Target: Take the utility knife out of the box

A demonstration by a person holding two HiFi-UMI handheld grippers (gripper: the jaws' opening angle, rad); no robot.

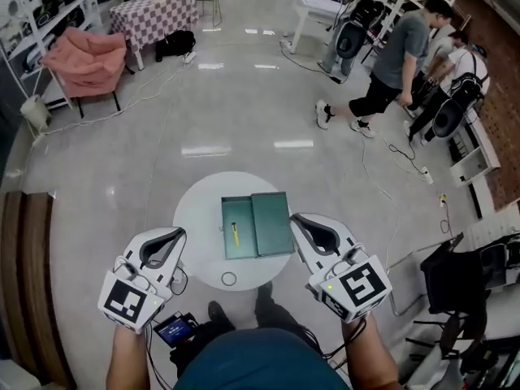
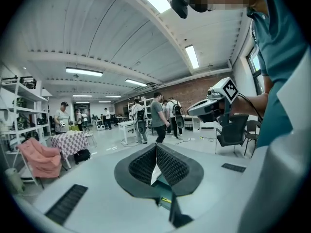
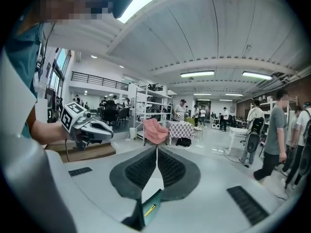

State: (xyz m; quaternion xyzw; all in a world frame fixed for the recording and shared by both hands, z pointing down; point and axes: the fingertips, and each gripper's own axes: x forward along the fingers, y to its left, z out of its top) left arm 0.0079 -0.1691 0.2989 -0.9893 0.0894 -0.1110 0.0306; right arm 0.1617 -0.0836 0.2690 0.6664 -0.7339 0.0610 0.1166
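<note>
An open teal box (image 1: 271, 222) lies on a small round white table (image 1: 195, 214). A yellow utility knife (image 1: 235, 234) rests in the box's left half. My left gripper (image 1: 175, 235) hovers at the table's left edge, shut and empty. My right gripper (image 1: 296, 218) hangs over the box's right edge, also shut and empty. In the left gripper view the pads meet at the tip of the left gripper (image 2: 156, 147), with the knife (image 2: 166, 200) below them. The right gripper view shows the right gripper (image 3: 156, 150) closed above the box (image 3: 154, 201) and knife (image 3: 149, 209).
A small ring (image 1: 229, 279) lies on the table's near side. Several people (image 1: 398, 55) stand at the back right beside white tables. A pink-draped chair (image 1: 85, 59) and a checkered table (image 1: 154, 15) stand at the back left. Cables (image 1: 406, 165) run across the floor.
</note>
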